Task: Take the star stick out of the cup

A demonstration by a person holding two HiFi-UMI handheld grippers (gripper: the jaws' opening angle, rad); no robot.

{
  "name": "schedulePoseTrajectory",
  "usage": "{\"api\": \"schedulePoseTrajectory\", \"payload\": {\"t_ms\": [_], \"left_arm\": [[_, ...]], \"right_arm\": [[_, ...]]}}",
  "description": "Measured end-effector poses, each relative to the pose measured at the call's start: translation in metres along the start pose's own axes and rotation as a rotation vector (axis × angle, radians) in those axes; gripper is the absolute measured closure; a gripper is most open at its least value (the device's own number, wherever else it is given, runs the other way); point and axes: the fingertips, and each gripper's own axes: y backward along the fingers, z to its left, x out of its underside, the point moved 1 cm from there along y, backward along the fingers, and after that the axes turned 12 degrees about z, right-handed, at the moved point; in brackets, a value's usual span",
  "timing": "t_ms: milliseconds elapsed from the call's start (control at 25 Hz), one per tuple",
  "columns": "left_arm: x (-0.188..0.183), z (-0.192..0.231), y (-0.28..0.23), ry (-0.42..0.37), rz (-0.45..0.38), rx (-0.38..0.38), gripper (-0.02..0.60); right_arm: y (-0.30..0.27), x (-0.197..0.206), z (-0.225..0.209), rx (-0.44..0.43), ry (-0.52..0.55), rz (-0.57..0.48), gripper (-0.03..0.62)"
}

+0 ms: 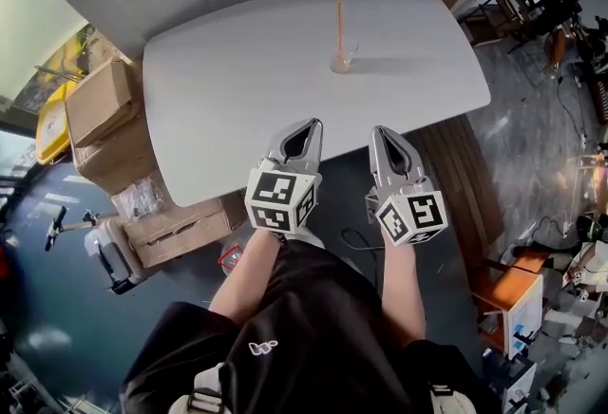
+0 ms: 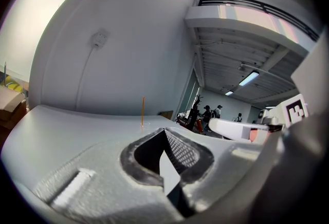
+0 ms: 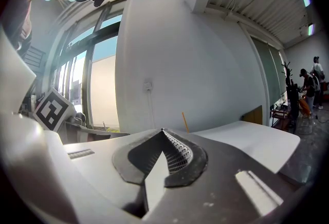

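Observation:
A thin orange star stick (image 1: 339, 26) stands upright in a small clear cup (image 1: 343, 60) near the far edge of the white table (image 1: 228, 99). Both grippers hover over the near edge of the table, well short of the cup. My left gripper (image 1: 312, 125) has its jaws meeting at the tips, with nothing between them. My right gripper (image 1: 378, 131) is likewise shut and empty. The stick (image 2: 143, 111) rises beyond the closed tips (image 2: 164, 130) in the left gripper view. It (image 3: 184, 121) also shows just right of the closed tips (image 3: 163, 131) in the right gripper view.
Cardboard boxes (image 1: 100, 99) are stacked left of the table, and more (image 1: 180, 227) lie under its near left corner. A wooden bench (image 1: 454, 165) runs along the right side. A white wall stands behind the table. Several people (image 2: 205, 114) stand far off to the right.

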Motion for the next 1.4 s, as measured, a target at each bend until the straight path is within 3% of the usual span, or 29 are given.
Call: {"api": "schedulePoseTrajectory", "payload": {"t_ms": [520,1160,1280,1400], "left_arm": [[-0.005,-0.005,-0.022,-0.014,0.028,0.013,0.580],[-0.015,0.000,-0.030,0.011,0.023,-0.067,0.580],[-0.012,0.005,-0.032,0.025,0.027,-0.080,0.580],[-0.009,0.006,-0.032,0.037,0.028,-0.087,0.580]], "right_arm": [[-0.005,0.005,-0.017,0.013,-0.028,0.012,0.588],[-0.027,-0.002,-0.038,-0.040,0.019,0.020,0.586],[-0.036,-0.002,-0.038,-0.061,0.033,0.023,0.531],[-0.042,0.000,-0.039,-0.068,0.048,0.031,0.537]]}}
